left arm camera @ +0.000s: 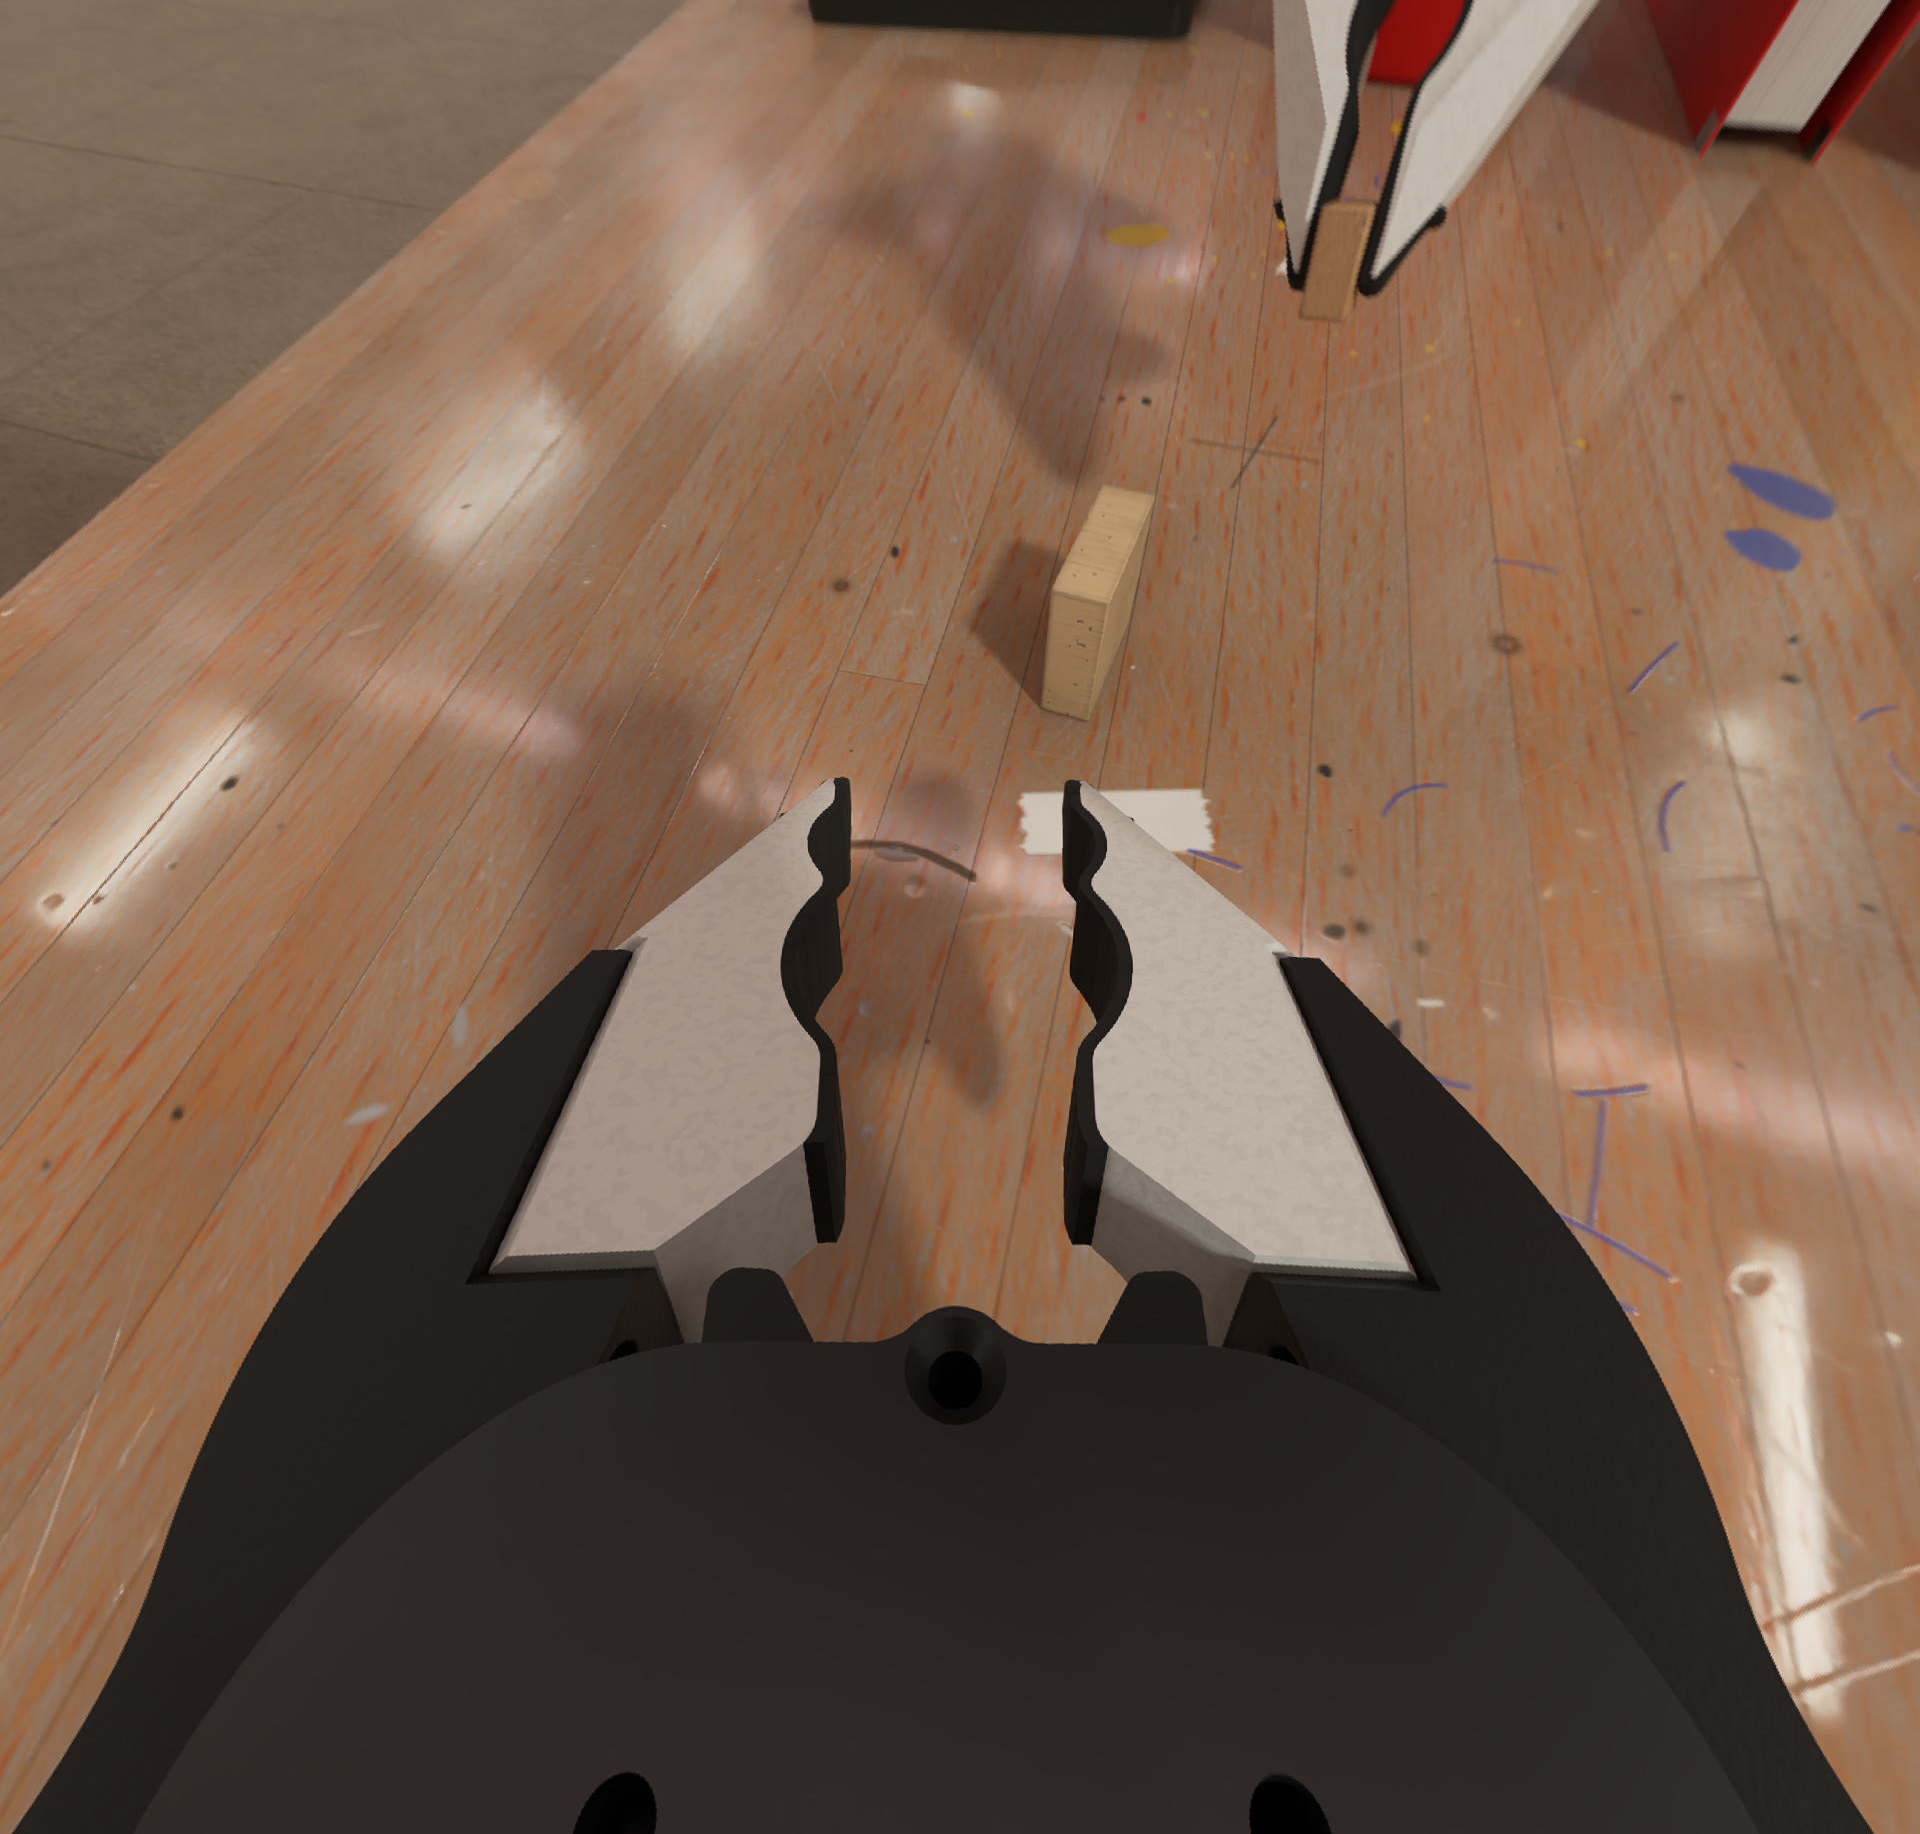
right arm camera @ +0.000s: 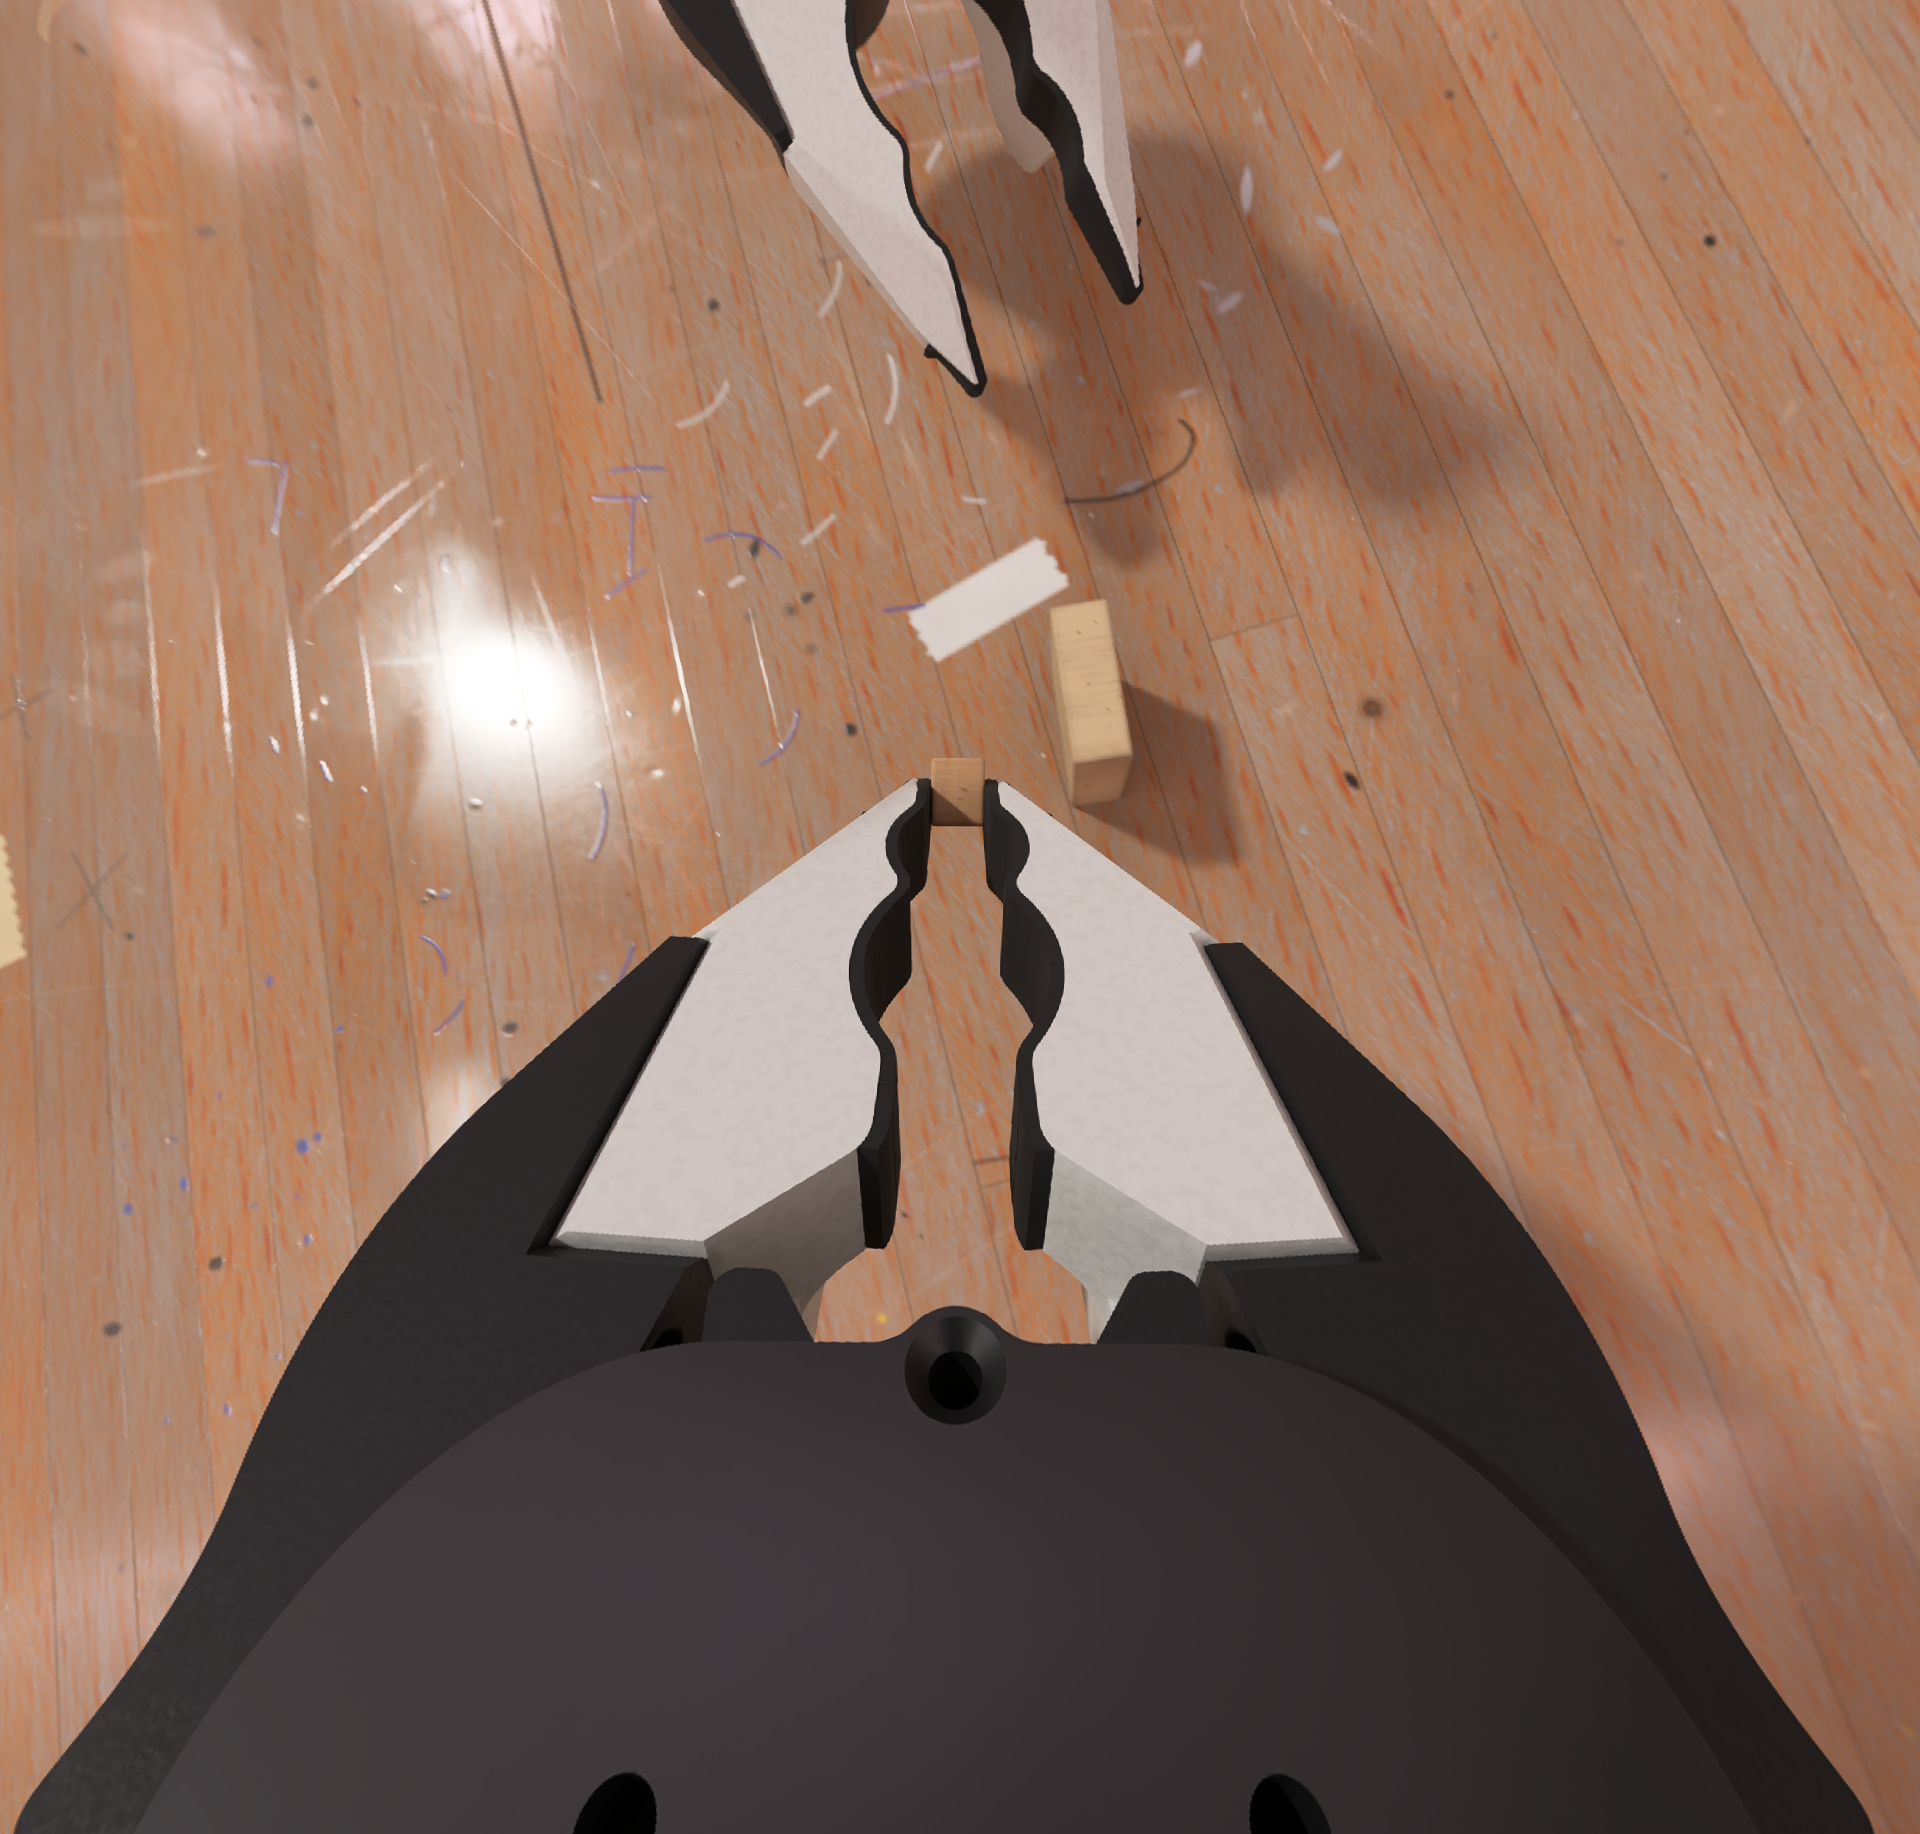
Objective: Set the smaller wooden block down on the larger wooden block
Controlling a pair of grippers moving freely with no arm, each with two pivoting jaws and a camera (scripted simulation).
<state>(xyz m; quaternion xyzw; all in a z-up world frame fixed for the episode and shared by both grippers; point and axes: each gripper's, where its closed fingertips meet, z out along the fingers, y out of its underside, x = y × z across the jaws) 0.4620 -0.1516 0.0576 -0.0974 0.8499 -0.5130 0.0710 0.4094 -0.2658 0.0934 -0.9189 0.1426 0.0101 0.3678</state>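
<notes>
Smaller wooden block (right arm camera: 957,792) is pinched at the tips of the right gripper (right arm camera: 957,797), up off the table (right arm camera: 1558,537). Left gripper (left arm camera: 956,818) hangs above the table with its jaws apart and nothing between them. Just right of the small one, the larger wooden block (right arm camera: 1089,716) lies on the table.

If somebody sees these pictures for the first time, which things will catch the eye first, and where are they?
First, the right gripper, pinching the small wooden block at its fingertips above the wooden table. Next, the larger wooden block on the table just beyond it and to its right, beside a strip of white tape. Farther off, the left gripper hangs open and empty.
</notes>
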